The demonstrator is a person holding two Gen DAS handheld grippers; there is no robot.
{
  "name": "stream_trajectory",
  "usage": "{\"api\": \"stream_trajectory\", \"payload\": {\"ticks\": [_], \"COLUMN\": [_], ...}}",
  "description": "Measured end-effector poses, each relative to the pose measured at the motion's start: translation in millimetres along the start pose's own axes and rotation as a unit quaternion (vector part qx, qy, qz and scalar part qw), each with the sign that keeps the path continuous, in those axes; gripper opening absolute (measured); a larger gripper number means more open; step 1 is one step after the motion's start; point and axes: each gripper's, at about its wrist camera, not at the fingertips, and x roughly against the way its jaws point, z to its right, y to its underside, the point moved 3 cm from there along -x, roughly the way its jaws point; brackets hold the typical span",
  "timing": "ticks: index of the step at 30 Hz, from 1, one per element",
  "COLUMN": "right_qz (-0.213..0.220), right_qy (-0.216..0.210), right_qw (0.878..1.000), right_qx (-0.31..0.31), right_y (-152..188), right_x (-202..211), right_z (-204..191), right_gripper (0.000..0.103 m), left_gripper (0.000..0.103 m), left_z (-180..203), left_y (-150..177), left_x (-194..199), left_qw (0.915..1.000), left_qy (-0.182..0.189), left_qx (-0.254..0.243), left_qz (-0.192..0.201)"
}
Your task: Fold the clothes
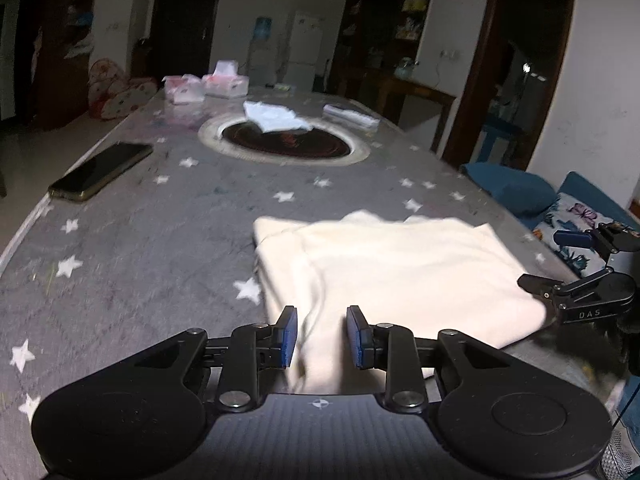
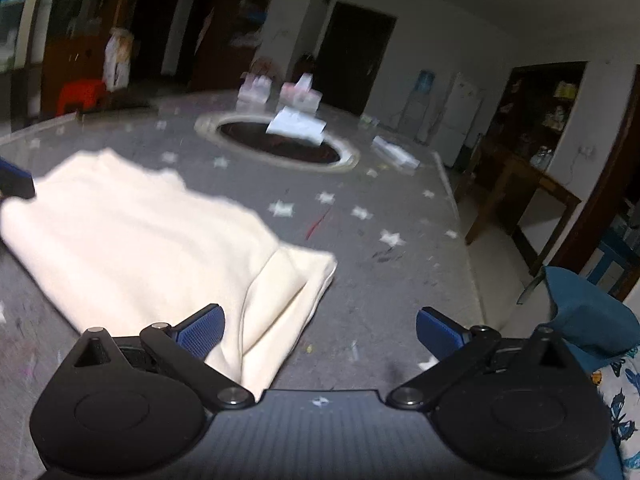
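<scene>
Cream garment folded, table centre. Left gripper narrowly parted astride near hem, not pinching. Right gripper wide open, empty, at 3 o'clock. Pinch both corners evenly before folding.

"DAS" on the right hand-held gripper

A long table under a grey star-printed cloth is carrying a folded cream garment, a dark smartphone, pink-and-white tissue packs and crumpled white paper.
</scene>
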Motion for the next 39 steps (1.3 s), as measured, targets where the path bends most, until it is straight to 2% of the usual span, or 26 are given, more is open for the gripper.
{"api": "stream_trajectory", "payload": {"ticks": [5,9,13,16,18,24,28,32,35,39], "right_qz": [0.013,0.018,-0.002,-0.027,-0.03,-0.007,-0.012,-0.019,-0.017,0.001], "right_qy": [0.002,0.008,0.005,-0.003,-0.008,-0.013,-0.023,-0.029,-0.029,-0.028], "right_qw": [1.0,1.0,1.0,0.999,0.999,1.0,1.0,0.999,0.999,0.999], "right_qx": [0.01,0.015,0.015,0.018,0.004,0.002,0.01,0.017,0.018,0.02], "right_y": [-17,-37,-43,-39,-39,-59,-63,-64,-66,-71], "right_x": [4,-15,-43,-64,-67,-64,-78,-88,-85,-69], "right_z": [7,12,12,9,13,13,2,-5,-4,-5], "right_gripper": [0.103,0.103,0.103,0.103,0.103,0.103,0.103,0.103,0.103,0.103], "left_gripper": [0.03,0.03,0.032,0.038,0.038,0.036,0.036,0.035,0.034,0.035], "left_z": [-1,-1,-3,-6,-7,1,5,1,-6,-7], "left_y": [-2,-6,-6,-4,-6,-29,-46,-53,-53,-53], "left_x": [2,-3,-4,-7,-7,-12,-31,-58,-75,-75], "left_qw": [1.0,1.0,1.0,0.9999,0.9999,0.9999,0.9996,0.9989,0.998,0.998], "left_qy": [0.004,0.001,-0.001,-0.004,-0.002,-0.002,-0.014,-0.038,-0.057,-0.058], "left_qx": [0.003,0.005,0.007,0.007,0.011,-0.008,-0.02,-0.026,-0.022,-0.019], "left_qz": [0.003,0.002,-0.001,-0.007,-0.008,0.008,0.011,-0.004,-0.017,-0.018]}}
